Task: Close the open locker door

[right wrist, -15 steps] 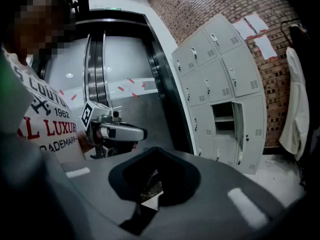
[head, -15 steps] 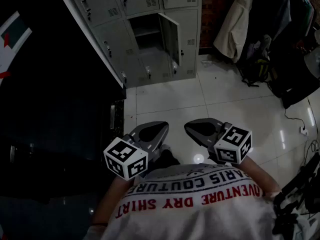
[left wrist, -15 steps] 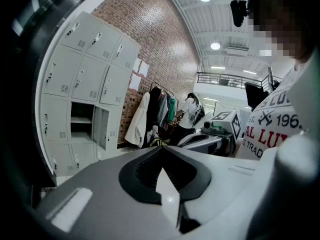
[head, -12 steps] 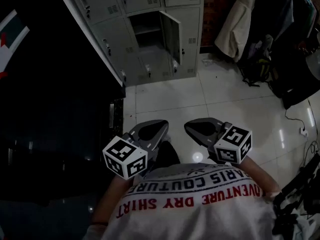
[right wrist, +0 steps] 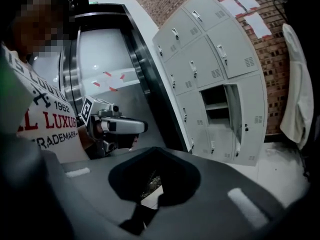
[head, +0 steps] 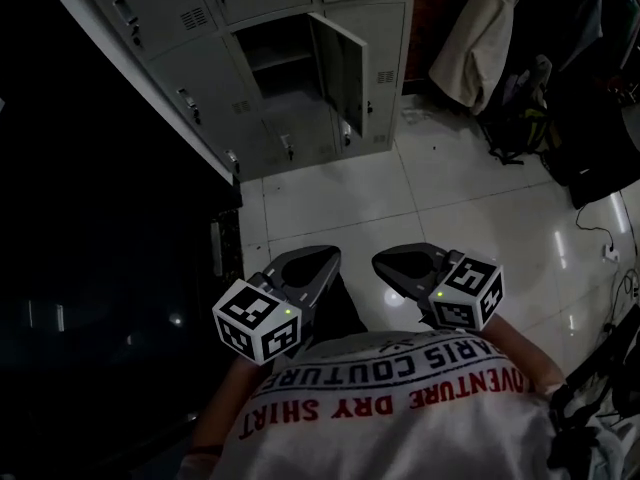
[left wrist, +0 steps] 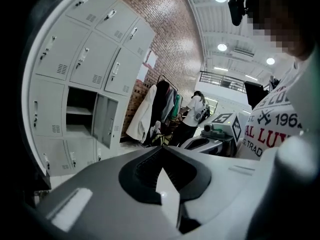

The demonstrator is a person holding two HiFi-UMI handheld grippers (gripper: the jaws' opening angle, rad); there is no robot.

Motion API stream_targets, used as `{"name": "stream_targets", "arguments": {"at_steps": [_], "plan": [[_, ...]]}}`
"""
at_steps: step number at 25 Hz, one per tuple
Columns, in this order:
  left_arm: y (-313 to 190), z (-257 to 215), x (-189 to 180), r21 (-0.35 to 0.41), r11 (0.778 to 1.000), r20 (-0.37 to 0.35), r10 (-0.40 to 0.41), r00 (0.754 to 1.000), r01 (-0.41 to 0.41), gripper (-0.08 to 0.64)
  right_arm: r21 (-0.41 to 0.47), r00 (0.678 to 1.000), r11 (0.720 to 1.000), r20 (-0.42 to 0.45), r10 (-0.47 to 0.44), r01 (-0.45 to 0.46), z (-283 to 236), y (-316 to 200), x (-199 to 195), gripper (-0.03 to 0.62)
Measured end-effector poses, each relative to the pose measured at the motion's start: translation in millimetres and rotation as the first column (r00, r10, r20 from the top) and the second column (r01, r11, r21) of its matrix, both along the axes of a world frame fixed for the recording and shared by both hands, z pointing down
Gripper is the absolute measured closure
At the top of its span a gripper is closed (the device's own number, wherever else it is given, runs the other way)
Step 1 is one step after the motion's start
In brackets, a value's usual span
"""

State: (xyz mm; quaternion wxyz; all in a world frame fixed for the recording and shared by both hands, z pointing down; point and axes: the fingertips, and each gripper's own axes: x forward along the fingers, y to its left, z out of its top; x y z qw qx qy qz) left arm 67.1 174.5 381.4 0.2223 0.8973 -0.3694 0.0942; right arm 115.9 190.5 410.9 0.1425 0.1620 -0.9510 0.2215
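Hinged grey metal locker door [head: 338,68] ajar, well ahead of left gripper [head: 318,258] and right gripper [head: 392,261]; both sets of jaws together, empty.

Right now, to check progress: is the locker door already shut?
No, the locker door stands swung open, leaving its compartment exposed.

Locker door [head: 340,63] stands open, well apart from left tongs [head: 328,259] and right tongs [head: 382,261].

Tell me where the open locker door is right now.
The open locker door is at top centre of the head view, swung out from the grey lockers, left of a hanging coat.
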Motion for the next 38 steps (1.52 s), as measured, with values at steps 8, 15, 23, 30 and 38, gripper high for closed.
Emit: {"name": "stream_targets", "arguments": {"at_steps": [8, 15, 23, 30, 38], "plan": [[-186, 6, -103, -0.028, 1.000, -0.007, 0.014, 1.000, -0.015, 0.555, -0.058, 1.000, 0.998, -0.006, 0.009, -0.009, 3, -176, -104, 0.594], [-317, -12, -168, -0.013, 0.999, -0.019, 0.039, 0.999, -0.039, 0.555, -0.030, 0.999, 0.999, -0.005, 0.036, -0.036, -26, -307, -173, 0.594], [-355, -8, -176, -0.045, 0.996, -0.060, 0.071, 0.996, -0.073, 0.555, -0.029, 0.997, 0.998, -0.047, 0.056, -0.057, -29, -350, -182, 0.594], [-371, -3, -172, -0.053, 0.996, -0.037, 0.070, 0.997, -0.072, 0.555, -0.065, 0.996, 0.995, -0.033, 0.080, -0.082, -13, -360, -173, 0.594], [-389, 6, -171, -0.063, 0.997, -0.013, 0.047, 0.999, -0.048, 0.555, -0.096, 0.959, 0.955, -0.035, 0.280, -0.282, 9, -396, -98, 0.594]]}}
